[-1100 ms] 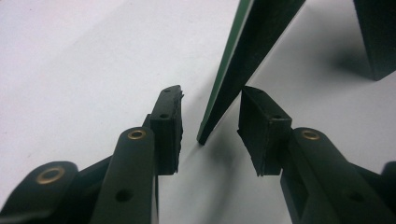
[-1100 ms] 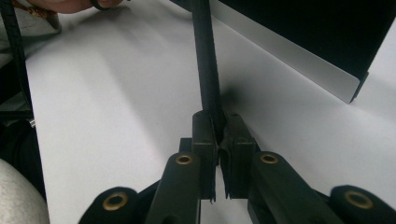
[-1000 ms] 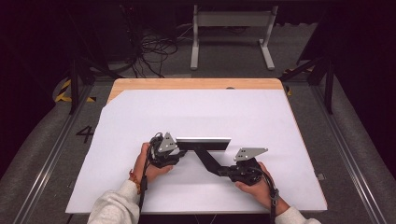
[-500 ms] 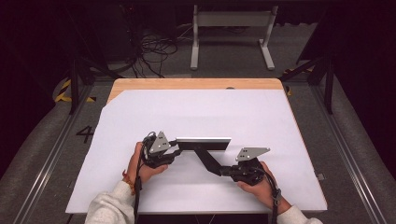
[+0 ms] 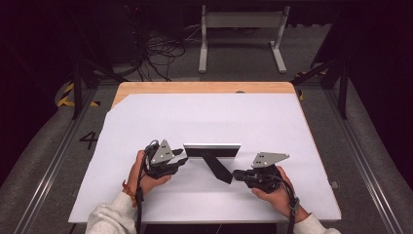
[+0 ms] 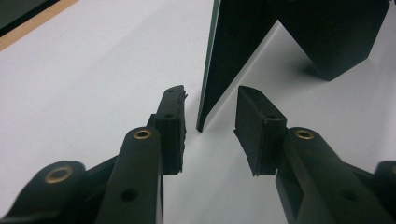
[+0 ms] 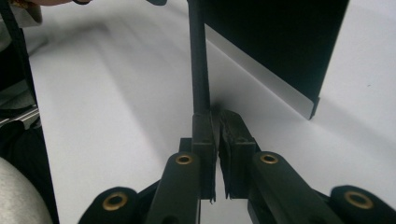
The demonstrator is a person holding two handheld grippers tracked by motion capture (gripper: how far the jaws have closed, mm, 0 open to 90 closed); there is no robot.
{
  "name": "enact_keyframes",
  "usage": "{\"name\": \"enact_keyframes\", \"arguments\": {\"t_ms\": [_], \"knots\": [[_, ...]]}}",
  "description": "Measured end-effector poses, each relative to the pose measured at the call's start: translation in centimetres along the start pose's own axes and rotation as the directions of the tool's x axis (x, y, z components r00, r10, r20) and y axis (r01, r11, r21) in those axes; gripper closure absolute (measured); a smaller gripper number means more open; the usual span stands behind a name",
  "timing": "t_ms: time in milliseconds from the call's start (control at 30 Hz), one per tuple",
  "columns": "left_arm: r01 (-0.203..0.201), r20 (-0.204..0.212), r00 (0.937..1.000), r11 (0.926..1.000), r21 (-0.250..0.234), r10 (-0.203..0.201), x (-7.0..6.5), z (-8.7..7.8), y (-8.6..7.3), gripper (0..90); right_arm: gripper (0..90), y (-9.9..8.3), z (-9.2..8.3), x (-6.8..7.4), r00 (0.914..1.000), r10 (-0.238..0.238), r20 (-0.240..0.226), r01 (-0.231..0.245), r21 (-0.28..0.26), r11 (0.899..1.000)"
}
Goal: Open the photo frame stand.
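Observation:
A small black picture frame (image 5: 212, 149) stands upright on the white tabletop (image 5: 204, 117), its back to me, propped by a black easel leg (image 5: 217, 168) slanting toward the front right. My left gripper (image 5: 181, 160) is open at the frame's left end. In the left gripper view the frame's edge (image 6: 224, 56) rises just past the fingertips, between the two jaws, and neither pad touches it (image 6: 210, 100). My right gripper (image 5: 235, 173) is shut at the foot of the leg. In the right gripper view the thin leg (image 7: 198, 60) rises in line with the left finger, outside the closed pads (image 7: 217, 116).
The white sheet covers most of a wooden table whose bare far edge (image 5: 204, 87) shows. Beyond it on the floor stand a grey metal rack (image 5: 241, 29) and a tangle of cables (image 5: 160, 48). Broad white surface lies around and behind the frame.
My left hand and gripper have drawn a little to the left, away from the frame's end. The frame, its leg and the right gripper stay where they were.

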State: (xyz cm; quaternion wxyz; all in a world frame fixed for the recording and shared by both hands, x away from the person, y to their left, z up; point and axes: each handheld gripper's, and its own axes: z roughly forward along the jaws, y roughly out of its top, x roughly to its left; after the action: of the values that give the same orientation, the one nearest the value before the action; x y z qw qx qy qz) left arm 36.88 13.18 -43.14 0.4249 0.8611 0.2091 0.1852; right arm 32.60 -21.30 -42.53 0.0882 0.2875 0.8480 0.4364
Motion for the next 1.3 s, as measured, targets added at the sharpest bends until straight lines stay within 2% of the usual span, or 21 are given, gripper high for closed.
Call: {"name": "enact_keyframes", "arguments": {"t_ms": [267, 567, 733, 833, 1100, 1300], "knots": [[-0.009, -0.006, 0.9999, 0.9999, -0.014, 0.009, 0.1, -1.1, 0.1, 62.7, 86.1, 0.3, -0.8, 0.2, 0.9983, -0.037, 0.045, 0.039, -0.033, 0.999], [-0.013, 0.007, 0.9999, 0.9997, -0.02, 0.013, -0.2, -1.5, 0.1, 62.6, 86.1, 0.5, -1.2, 0.1, 0.9965, -0.041, 0.073, 0.046, -0.065, 0.997], [-0.005, 0.01, 0.9999, 0.9997, -0.024, 0.006, -0.1, -1.5, 0.1, 60.2, 85.1, 0.6, -1.6, -0.1, 0.9931, -0.04, 0.11, 0.05, -0.085, 0.995], [0.001, 0.008, 1.0, 0.9995, -0.031, -0.001, 0.0, -1.4, 0.2, 59.3, 84.8, 0.8, -1.8, -0.1, 0.9859, -0.055, 0.158, 0.071, -0.099, 0.993], [0.032, -0.008, 0.9995, 0.9983, -0.049, -0.032, 0.6, -0.8, 0.4, 57.7, 85.0, 1.1, -2.0, -0.2, 0.9794, -0.065, 0.191, 0.089, -0.121, 0.989], [0.057, 0.006, 0.9984, 0.9958, -0.072, -0.057, 1.0, -0.2, 0.8, 56.1, 86.6, 1.7, -2.1, 0.0, 0.9745, -0.067, 0.214, 0.102, -0.157, 0.982]]}}
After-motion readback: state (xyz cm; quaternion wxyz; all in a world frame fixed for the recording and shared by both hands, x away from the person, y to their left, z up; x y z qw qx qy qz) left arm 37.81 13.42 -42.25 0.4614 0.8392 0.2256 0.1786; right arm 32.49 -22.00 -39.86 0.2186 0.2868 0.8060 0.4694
